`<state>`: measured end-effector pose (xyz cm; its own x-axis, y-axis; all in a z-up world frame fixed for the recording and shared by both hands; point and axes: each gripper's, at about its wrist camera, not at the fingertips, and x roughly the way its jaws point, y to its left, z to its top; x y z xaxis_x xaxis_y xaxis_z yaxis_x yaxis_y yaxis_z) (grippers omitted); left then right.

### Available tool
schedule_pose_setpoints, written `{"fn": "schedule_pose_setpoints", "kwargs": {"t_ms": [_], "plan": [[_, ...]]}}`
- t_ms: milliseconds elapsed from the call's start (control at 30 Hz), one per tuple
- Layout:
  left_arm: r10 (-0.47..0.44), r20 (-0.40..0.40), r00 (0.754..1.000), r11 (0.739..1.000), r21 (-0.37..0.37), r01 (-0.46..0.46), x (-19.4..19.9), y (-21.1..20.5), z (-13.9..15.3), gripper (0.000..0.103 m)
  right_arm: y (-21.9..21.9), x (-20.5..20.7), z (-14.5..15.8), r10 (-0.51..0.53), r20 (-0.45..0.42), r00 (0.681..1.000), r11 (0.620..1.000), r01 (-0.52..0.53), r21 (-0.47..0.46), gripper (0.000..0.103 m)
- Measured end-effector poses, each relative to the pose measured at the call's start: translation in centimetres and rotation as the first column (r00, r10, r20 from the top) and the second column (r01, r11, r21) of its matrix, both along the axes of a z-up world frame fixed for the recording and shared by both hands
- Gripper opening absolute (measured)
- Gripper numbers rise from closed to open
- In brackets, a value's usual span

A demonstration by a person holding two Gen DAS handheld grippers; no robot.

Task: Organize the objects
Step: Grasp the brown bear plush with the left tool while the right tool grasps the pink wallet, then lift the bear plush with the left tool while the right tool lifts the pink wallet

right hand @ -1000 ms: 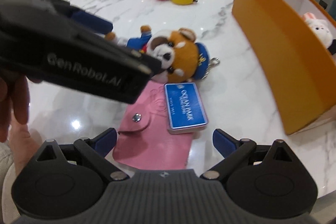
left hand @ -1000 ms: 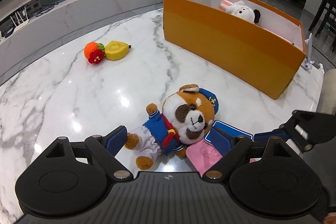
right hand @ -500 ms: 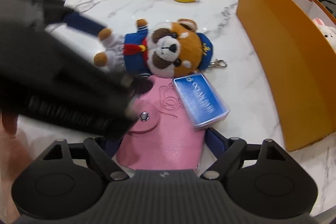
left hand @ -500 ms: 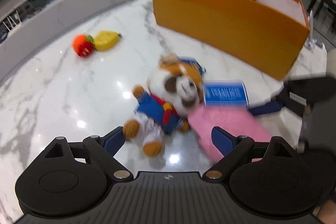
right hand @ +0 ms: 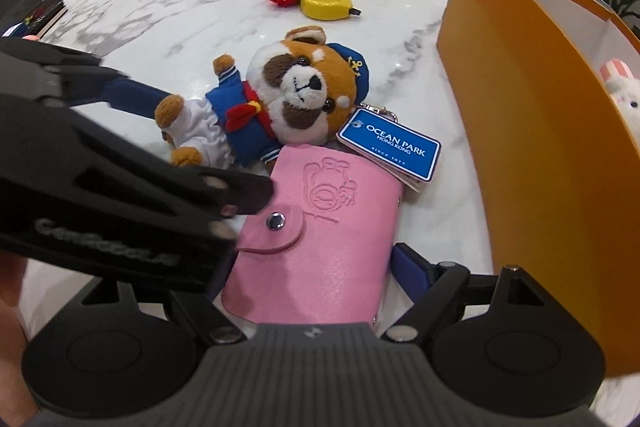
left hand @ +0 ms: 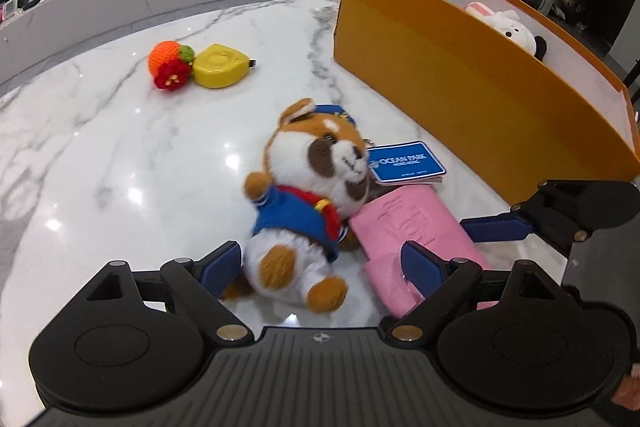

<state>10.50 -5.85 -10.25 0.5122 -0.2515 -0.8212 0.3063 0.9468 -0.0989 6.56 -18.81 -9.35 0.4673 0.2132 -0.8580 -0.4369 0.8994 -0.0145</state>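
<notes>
Right, my left hand-held gripper (left hand: 320, 253) hangs over the marble desk (left hand: 120, 167) with its jaws apart, straddling the legs of the plush dog (left hand: 316, 179) without pressing on them. The dog lies on its back near me, its head toward the far side.

My right hand-held gripper (right hand: 310, 259) has just been closing its jaws, and the pink wallet (right hand: 320, 239) lies flat between them. The right pad touches the wallet's right edge, while the left one is hidden behind the other gripper.

The wallet's far end lies against the dog, and the dog's blue tag (right hand: 390, 143) overlaps its far right corner.

The orange box (left hand: 460, 87) stands to the right with a white plush (left hand: 508, 27) inside. Far left, a crocheted orange (left hand: 168, 63) touches a yellow tape measure (left hand: 218, 67).
</notes>
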Motion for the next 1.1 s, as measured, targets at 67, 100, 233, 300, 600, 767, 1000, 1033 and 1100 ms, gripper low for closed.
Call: {"fn": "schedule_pose_setpoints", "kwargs": {"t_ms": [67, 100, 233, 300, 600, 767, 1000, 1033, 1100], "plan": [[0.012, 0.005, 1.000, 1.000, 0.005, -0.012, 0.5, -0.4, -0.2, 0.103, -0.2, 0.3, -0.1, 0.018, 0.004, 1.000, 1.000, -0.018, 0.003, 0.085], [0.021, 0.011, 1.000, 1.000, -0.005, -0.021, 0.7, -0.4, -0.3, 0.103, -0.3, 0.4, -0.1, 0.022, 0.006, 1.000, 1.000, -0.022, 0.005, 0.085], [0.066, 0.014, 0.998, 0.997, -0.032, -0.065, 1.7, -0.2, -0.5, 0.094, -0.7, 0.9, -0.1, 0.028, 0.017, 0.999, 1.000, -0.028, 0.011, 0.085], [0.082, 0.024, 0.996, 0.996, -0.038, -0.081, 2.0, 0.0, -0.5, 0.094, -0.8, 1.1, -0.1, 0.033, 0.022, 0.999, 0.999, -0.033, 0.014, 0.087], [0.113, 0.030, 0.993, 0.990, -0.082, -0.111, 3.9, 0.0, -0.7, 0.077, -0.9, 1.1, -0.1, 0.053, 0.044, 0.998, 0.998, -0.054, 0.026, 0.090], [0.078, 0.040, 0.996, 0.995, -0.066, -0.075, 3.5, -0.6, -0.8, 0.067, -0.9, 1.2, -0.1, 0.053, 0.055, 0.997, 0.998, -0.055, 0.030, 0.090], [0.113, -0.010, 0.994, 0.991, -0.067, -0.113, 3.3, 0.3, -0.5, 0.063, -0.8, 1.2, -0.1, 0.055, 0.065, 0.996, 0.998, -0.057, 0.033, 0.089], [0.132, -0.018, 0.991, 0.989, -0.072, -0.132, 3.1, 0.6, -0.5, 0.063, -0.8, 1.2, -0.1, 0.054, 0.065, 0.996, 0.998, -0.057, 0.033, 0.089], [0.159, -0.033, 0.987, 0.983, -0.091, -0.161, 2.7, 1.2, -0.6, 0.062, -0.8, 1.2, -0.1, 0.053, 0.065, 0.996, 0.998, -0.055, 0.033, 0.089]]}}
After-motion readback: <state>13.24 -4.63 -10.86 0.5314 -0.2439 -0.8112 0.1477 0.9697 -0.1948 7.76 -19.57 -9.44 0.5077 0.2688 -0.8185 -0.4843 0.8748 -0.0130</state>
